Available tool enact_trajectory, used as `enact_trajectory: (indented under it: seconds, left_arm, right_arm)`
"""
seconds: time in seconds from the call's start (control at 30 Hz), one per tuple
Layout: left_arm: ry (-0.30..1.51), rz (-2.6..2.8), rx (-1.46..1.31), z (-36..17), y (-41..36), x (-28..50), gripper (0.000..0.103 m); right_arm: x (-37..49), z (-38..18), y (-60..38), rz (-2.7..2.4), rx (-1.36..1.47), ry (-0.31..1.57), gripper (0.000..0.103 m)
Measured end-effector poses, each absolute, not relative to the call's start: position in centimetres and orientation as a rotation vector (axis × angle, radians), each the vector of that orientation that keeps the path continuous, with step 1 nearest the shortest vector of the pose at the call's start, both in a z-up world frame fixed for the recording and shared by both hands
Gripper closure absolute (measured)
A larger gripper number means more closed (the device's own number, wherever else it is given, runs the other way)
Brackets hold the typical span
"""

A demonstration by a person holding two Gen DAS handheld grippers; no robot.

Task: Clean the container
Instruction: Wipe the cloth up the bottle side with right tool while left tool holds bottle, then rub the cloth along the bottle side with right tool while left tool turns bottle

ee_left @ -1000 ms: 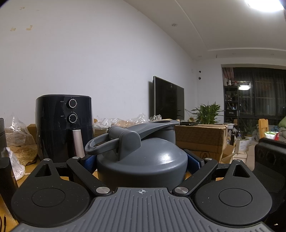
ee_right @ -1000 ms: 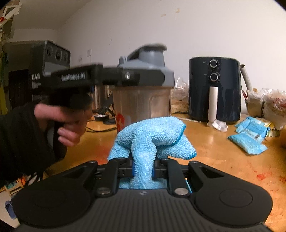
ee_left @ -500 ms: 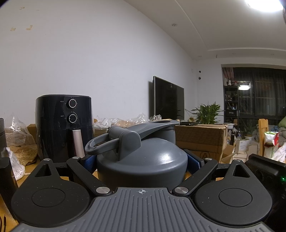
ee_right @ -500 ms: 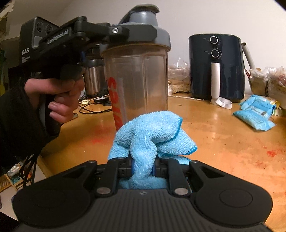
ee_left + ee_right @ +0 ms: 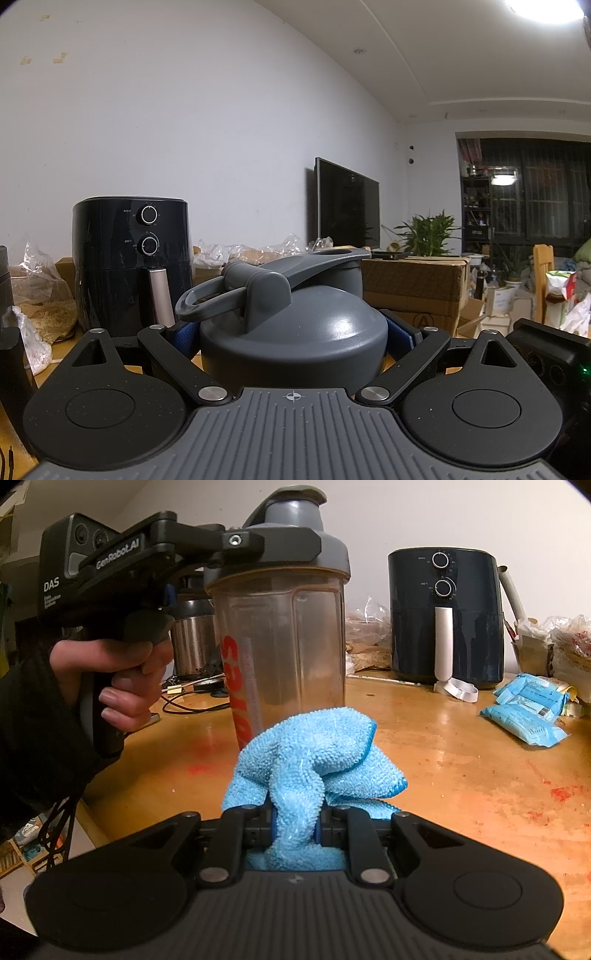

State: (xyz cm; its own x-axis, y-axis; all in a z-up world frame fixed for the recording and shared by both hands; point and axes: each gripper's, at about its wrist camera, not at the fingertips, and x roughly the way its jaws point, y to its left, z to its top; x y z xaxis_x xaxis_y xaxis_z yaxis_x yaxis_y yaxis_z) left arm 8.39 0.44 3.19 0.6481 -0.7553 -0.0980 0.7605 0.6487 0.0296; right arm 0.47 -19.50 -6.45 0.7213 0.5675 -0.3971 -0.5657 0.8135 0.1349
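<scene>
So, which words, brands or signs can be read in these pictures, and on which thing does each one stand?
"GenRobot.AI": side of the left claw.
"DAS": the same claw's body; the small lines under it are unreadable.
Red letters on the shaker bottle: partly hidden, unreadable.
Air fryer dial marks: too small.
Blue packets: print too small.

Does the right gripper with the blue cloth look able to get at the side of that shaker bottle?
Probably yes. The right gripper holds the cloth right before the bottle, with nothing between. The left gripper clamps only the lid, leaving the wall bare.
</scene>
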Motion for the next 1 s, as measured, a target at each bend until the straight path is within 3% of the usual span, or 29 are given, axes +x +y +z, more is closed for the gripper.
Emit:
enact_trajectory:
  seconds: [0.57, 0.7, 1.0]
  left_arm:
    - [0.071, -0.881, 0.070, 3.1, 0.5, 8.6, 0.007]
    - [0.063, -0.844, 0.076, 3.0, 0.3, 8.2, 0.000]
    - [0.063, -0.770, 0.078, 3.0, -0.2, 7.2, 0.000]
  right_arm:
    - [0.4, -6.8, -19.7, 0.626, 0.005, 0.433, 0.092]
    - [0.3, -6.8, -19.6, 0.626, 0.004, 0.431, 0.092]
    - [0.3, -6.9, -19.7, 0.626, 0.005, 0.426, 0.091]
